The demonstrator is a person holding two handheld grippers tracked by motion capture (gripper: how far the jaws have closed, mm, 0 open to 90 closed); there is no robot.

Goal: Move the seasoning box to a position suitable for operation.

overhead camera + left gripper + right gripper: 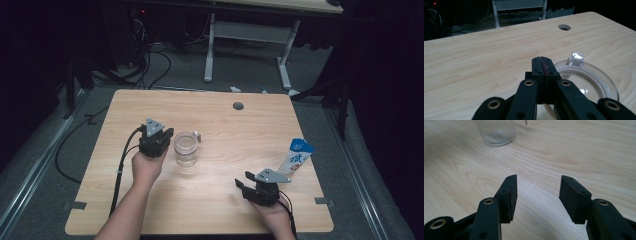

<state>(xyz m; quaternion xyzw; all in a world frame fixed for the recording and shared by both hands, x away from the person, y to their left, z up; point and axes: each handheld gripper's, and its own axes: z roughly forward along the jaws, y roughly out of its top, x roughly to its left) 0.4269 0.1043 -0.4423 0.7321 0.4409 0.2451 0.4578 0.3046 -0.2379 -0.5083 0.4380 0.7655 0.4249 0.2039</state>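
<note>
Mid-table sits the glass jar (186,148), with our left gripper (541,65) just beside its rim, jaws pressed together on nothing. Right gripper (537,192) gapes partway, empty (milk carton (296,156) near it). We should reopen left before approaching the rim.

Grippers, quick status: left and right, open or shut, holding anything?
Left gripper: jaws shut, nothing between them, beside the glass jar.
Right gripper: jaws open, empty, over the table.
</note>
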